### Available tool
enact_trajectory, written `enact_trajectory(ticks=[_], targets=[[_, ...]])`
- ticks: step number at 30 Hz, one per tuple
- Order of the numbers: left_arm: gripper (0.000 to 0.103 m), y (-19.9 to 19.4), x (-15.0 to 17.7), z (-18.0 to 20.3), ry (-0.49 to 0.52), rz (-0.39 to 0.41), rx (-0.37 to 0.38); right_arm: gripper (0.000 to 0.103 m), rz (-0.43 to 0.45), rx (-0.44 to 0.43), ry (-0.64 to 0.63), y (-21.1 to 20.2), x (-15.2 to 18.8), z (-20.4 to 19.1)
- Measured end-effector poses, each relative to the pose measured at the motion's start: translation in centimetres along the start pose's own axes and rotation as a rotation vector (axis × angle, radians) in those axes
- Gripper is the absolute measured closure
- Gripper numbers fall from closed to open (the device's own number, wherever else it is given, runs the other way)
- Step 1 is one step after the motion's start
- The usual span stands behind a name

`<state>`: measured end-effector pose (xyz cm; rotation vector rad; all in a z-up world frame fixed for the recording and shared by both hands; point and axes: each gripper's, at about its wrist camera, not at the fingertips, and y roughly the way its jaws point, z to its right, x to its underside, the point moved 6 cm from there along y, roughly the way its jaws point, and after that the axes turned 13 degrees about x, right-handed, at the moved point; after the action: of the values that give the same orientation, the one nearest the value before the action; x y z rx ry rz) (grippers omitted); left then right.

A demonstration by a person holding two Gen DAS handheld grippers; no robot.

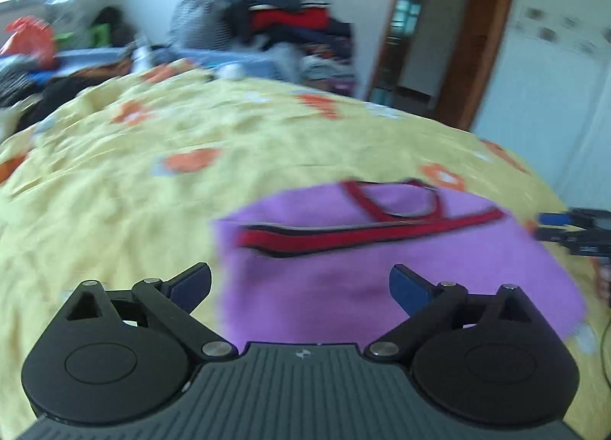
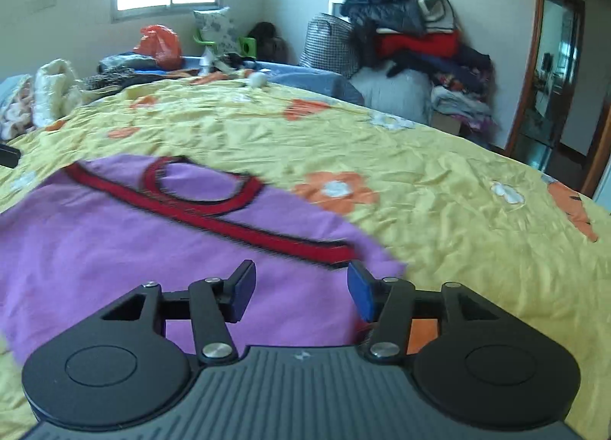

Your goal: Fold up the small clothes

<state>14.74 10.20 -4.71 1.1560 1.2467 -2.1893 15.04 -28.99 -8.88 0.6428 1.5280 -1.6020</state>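
Observation:
A small purple top (image 1: 343,268) with red trim lies flat on the yellow flowered bedspread (image 1: 152,173). My left gripper (image 1: 299,287) is open and empty, held above the top's near left part. In the right wrist view the same purple top (image 2: 114,241) lies in front, with its red neckline (image 2: 198,184) at the far side. My right gripper (image 2: 301,293) is open and empty above the top's near right edge. The right gripper also shows in the left wrist view (image 1: 573,230) at the right edge.
The bedspread (image 2: 420,173) stretches far ahead and to the right. A tall pile of clothes (image 2: 412,39) stands beyond the bed. An orange bag (image 2: 158,45) and bundled fabrics (image 2: 46,92) lie at the far left. A wooden doorway (image 2: 553,77) is at right.

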Motion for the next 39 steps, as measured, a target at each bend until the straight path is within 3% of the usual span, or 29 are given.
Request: enact_trajectory(ticks=[2,4,8,10,11,12,14,17,20,22,25,27,29,31,35,39], targets=[[0.002,2.4,0.3,2.0,0.033,0.002,-0.031,0.049,0.007,-0.01,0.038,0.9,-0.3,-1.7],[0.003,5.7,0.6,2.6,0.06,-0.007,-0.12,0.041,-0.021,-0.027,0.081,2.9,-0.8,-3.0],[0.007,10.0,1.5,-0.5,-0.089,-0.077,-0.205,0.038,-0.066,0.031,0.074,6.4,-0.3,-3.7],[0.004,9.7,1.7,-1.7,-0.08,-0.062,-0.216,0.028,-0.067,0.051,0.106,6.9,0.4,-2.4],[0.003,9.5,1.9,-2.3,-0.073,-0.064,-0.244,0.028,-0.062,0.078,0.117,6.8,0.6,-1.4],[0.002,9.2,2.1,-3.2,-0.096,-0.066,-0.247,0.025,-0.065,0.14,0.118,6.8,1.0,-0.4],[0.005,8.1,2.1,-3.5,-0.119,-0.065,-0.213,0.021,-0.083,0.108,0.192,6.5,1.3,1.1],[0.005,5.3,2.0,-1.8,-0.155,-0.07,-0.172,0.02,-0.06,0.153,0.125,3.8,1.2,0.2],[0.002,3.4,3.5,1.4,-0.139,-0.081,-0.104,0.02,-0.031,0.037,0.082,0.7,1.4,-3.4],[0.002,4.1,5.0,2.3,-0.129,-0.128,-0.122,0.02,-0.034,-0.006,0.018,-0.5,2.2,-6.1],[0.0,4.7,7.2,2.3,-0.073,-0.169,-0.213,0.02,-0.075,0.043,-0.06,-0.6,4.5,-7.1],[0.0,4.6,7.7,2.1,-0.062,-0.151,-0.23,0.006,-0.065,0.069,-0.021,-0.1,5.6,-5.1],[0.0,4.9,7.5,1.9,-0.057,-0.156,-0.239,0.006,-0.077,0.056,0.037,-0.3,5.5,-3.4],[0.0,4.9,7.4,2.0,-0.067,-0.16,-0.251,0.006,-0.087,0.131,0.025,-1.0,5.1,-3.2],[0.0,4.8,7.3,2.0,-0.072,-0.157,-0.259,0.005,-0.084,-0.009,0.134,-3.9,5.5,-4.8],[0.0,4.7,7.4,2.2,-0.071,-0.152,-0.263,0.002,-0.13,0.059,0.033,-3.4,8.0,-5.5]])
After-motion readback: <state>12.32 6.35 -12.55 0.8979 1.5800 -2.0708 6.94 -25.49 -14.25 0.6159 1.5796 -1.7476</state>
